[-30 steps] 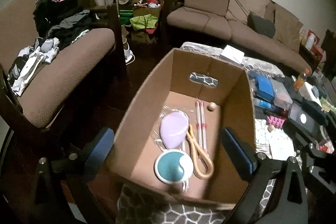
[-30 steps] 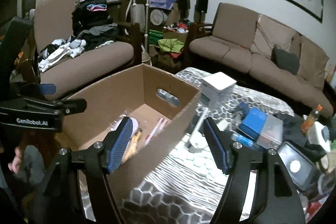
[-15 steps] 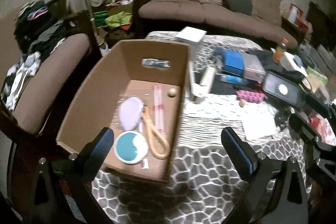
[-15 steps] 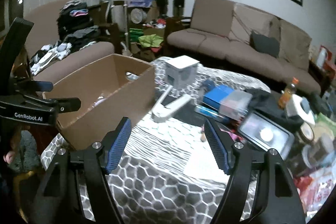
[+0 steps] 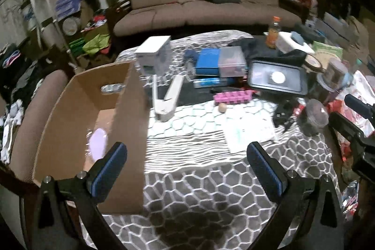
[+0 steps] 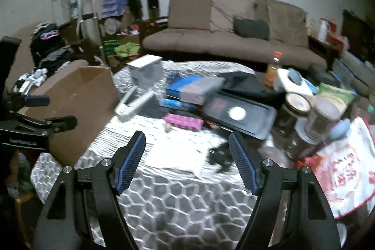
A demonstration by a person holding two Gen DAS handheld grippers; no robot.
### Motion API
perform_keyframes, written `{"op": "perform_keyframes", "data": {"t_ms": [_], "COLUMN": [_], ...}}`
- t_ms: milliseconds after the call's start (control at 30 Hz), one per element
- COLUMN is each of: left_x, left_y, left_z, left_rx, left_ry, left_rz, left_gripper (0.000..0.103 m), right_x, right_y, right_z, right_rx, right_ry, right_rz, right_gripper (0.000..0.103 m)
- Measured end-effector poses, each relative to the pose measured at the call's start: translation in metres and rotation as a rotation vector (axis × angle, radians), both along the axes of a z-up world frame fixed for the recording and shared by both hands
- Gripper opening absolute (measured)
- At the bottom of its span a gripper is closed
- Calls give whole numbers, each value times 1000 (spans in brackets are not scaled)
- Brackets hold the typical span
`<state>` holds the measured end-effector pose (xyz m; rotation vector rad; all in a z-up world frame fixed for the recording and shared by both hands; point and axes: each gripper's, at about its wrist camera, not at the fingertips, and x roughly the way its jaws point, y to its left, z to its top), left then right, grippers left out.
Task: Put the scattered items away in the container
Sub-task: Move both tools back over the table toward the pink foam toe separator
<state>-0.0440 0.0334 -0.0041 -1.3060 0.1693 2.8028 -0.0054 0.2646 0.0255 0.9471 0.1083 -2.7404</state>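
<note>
We are searching the counter (image 6: 164, 203) with both empty hand-held grippers, left (image 5: 186, 170) and right (image 6: 186, 162), spread wide, and next we must choose one item, perhaps the pink tray (image 6: 184, 121).

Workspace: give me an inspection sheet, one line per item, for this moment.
Surface: table under a grey honeycomb-patterned cloth.
Job's things: brown cardboard box at the table's left edge, a lilac oval item inside; pink segmented tray, small tan ball and white hinged stapler-like tool lie on the cloth.
Clutter: blue box, black tray, jars, orange bottle, white paper sheet.
Grippers: left gripper and right gripper both open, nothing between the pads.
Cables: nothing seen.
Surroundings: brown sofa, clothes-piled armchair.
</note>
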Motion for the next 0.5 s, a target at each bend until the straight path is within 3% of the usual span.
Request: {"op": "perform_keyframes", "data": {"t_ms": [67, 233, 267, 300, 367, 500], "left_x": [-1, 4, -3, -18, -27, -30], "left_y": [9, 17, 20, 25, 32, 36], "left_z": [-2, -24, -34, -45, -49, -54], "left_rx": [11, 92, 86, 87, 121, 73], "left_ry": [3, 141, 121, 35, 20, 13], "left_rz": [-18, -111, -101, -98, -144, -161], "left_gripper": [103, 103, 103, 103, 103, 103], "right_x": [-1, -5, -6, -9, -16, -33], "right_y": [21, 70, 80, 87, 97, 105], "right_z": [-3, -7, -9, -11, -20, -39], "right_rx": [-3, -32, -40, -47, -67, -108], "right_ry": [-10, -33, -39, -47, -80, -143], "right_rz": [-40, -144, -169, -191, -217, -248], "right_gripper": [71, 71, 71, 72, 72, 72]}}
